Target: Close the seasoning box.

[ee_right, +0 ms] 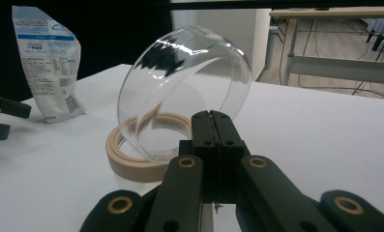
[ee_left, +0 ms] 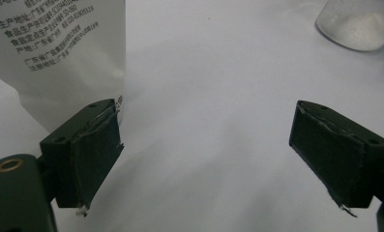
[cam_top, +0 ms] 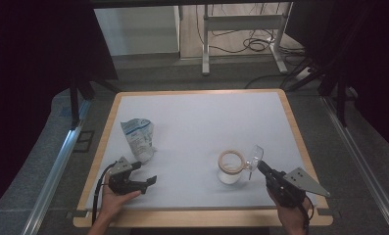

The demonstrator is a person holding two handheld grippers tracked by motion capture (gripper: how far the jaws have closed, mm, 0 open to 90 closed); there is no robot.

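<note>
Right gripper point(ee_right: 214, 121) pinched clear lid point(ee_right: 184, 92) above jar point(cam_top: 230, 169); left gripper point(ee_left: 206, 145) wide beside bag point(cam_top: 139, 138). Next: set lid aside, grasp bag.

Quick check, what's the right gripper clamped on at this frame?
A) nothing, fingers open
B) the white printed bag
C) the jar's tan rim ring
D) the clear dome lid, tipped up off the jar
D: in the right gripper view, the right gripper has its fingers pressed together on the edge of the clear dome lid, tilted above the jar with the tan ring.
</note>
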